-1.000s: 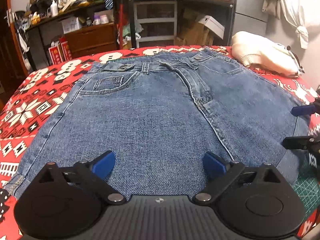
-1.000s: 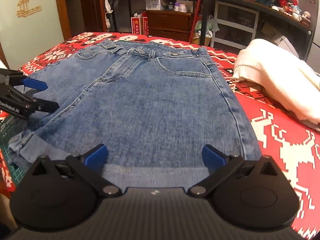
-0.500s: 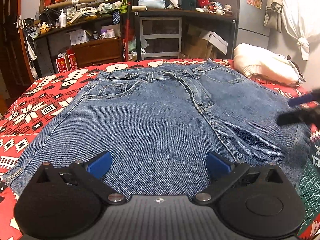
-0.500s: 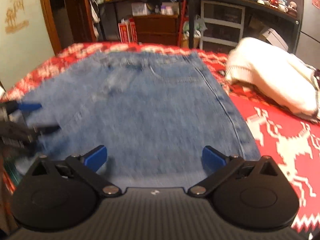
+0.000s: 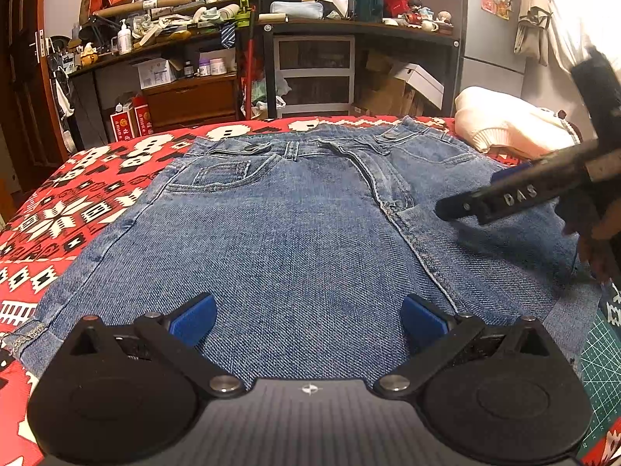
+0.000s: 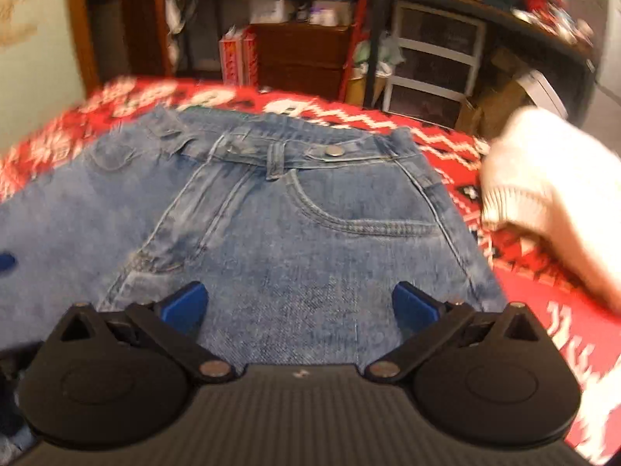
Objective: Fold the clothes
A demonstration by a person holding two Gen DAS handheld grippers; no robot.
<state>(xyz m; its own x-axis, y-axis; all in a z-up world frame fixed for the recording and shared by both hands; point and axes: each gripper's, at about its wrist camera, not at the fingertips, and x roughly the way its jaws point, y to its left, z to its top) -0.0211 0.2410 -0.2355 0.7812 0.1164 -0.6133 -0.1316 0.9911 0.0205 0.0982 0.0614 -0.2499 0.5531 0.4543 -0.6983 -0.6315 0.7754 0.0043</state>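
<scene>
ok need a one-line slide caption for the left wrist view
Open left gripper over flat denim shorts on a red patterned cloth, right gripper reaching in.

Left claw (image 5: 308, 320) spread wide, empty; right claw (image 6: 297, 305) likewise, held low, level.

Jeans flat under my claw

My left claw (image 5: 308, 320) hangs spread over the jeans (image 5: 295, 233); right claw (image 5: 500, 194) above their right side.

The right wrist view is motion-blurred; the white sweater (image 6: 543, 194) is cut by its right edge.
</scene>
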